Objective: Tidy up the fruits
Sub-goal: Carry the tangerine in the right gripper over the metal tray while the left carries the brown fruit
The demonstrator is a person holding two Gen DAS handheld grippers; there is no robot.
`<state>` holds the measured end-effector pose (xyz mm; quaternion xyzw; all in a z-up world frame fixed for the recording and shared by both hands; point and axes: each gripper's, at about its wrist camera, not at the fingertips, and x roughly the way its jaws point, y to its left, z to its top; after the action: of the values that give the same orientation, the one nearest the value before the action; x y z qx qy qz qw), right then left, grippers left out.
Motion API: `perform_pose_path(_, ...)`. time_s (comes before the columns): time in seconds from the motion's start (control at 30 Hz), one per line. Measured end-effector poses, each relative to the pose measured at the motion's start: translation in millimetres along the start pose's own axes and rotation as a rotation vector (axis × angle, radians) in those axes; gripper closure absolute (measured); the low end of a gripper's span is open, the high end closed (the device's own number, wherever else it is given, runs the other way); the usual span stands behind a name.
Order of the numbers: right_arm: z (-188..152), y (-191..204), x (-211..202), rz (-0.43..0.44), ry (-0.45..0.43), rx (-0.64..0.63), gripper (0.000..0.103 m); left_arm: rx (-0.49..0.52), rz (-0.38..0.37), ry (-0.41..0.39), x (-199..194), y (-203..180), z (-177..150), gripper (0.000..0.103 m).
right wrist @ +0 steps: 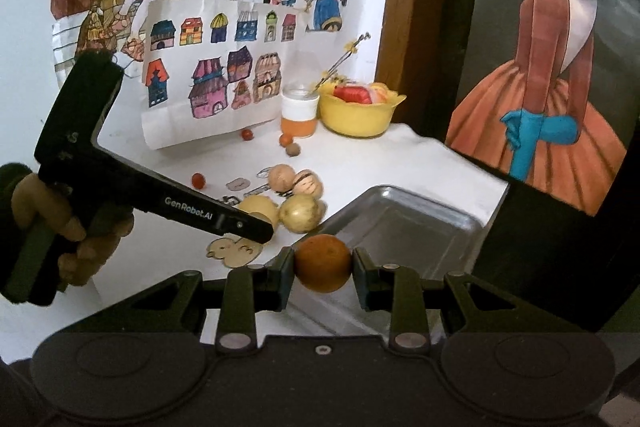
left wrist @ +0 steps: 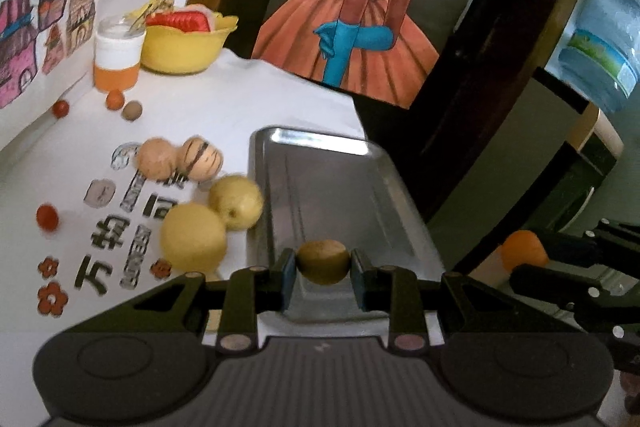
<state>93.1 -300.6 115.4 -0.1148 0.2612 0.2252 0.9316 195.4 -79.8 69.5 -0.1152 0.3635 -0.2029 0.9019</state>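
left gripper (left wrist: 323, 263): I see it clamped on a small round olive-yellow fruit (left wrist: 322, 261), matte skin, pinched between the blue pads, over the near end of the tray.
right gripper (right wrist: 323, 263): I read it as closed on an orange (right wrist: 323, 262), round, dimpled skin, held over the tray's near left corner.
tray (left wrist: 332, 183): rectangular, shiny metal, raised rim, rounded corners; I see nothing lying in it.
table (left wrist: 224, 99): white cloth with printed characters.
loose fruit: two smooth yellow pears (left wrist: 236, 201) touching, just left of the tray; behind them two tan round fruits (left wrist: 156, 157), one with dark stripes.
small pieces: red-orange balls (left wrist: 47, 217) scattered farther out.
back corner: yellow plastic bowl (left wrist: 184, 47), next to a white-and-orange cup (left wrist: 118, 61).
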Motion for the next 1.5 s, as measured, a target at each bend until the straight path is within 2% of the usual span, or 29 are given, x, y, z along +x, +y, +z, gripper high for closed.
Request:
perform_pose_path(0.17,17,-23,-2,-0.047,-0.033,-0.063,0.070,-0.007,0.020,-0.046,9,-7,29,0.071)
perform_pose_path(0.33,30,-51,14,-0.094,-0.048,-0.122,0.070,0.009,0.052,-0.082,29,-15,54,0.071)
perform_pose_path(0.63,45,-98,77,-0.119,-0.054,-0.131,0.070,0.004,0.083,-0.085,94,-11,89,0.071)
perform_pose_path(0.97,41,-129,171,-0.076,-0.006,-0.066,0.070,-0.020,0.100,-0.025,170,2,108,0.071)
perform_pose_path(1.17,32,-139,223,-0.062,0.044,-0.017,0.070,-0.035,0.144,0.025,211,13,110,0.071)
perform_pose_path(1.5,26,-146,277,-0.053,0.134,0.006,0.070,-0.072,0.224,0.074,239,25,112,0.071)
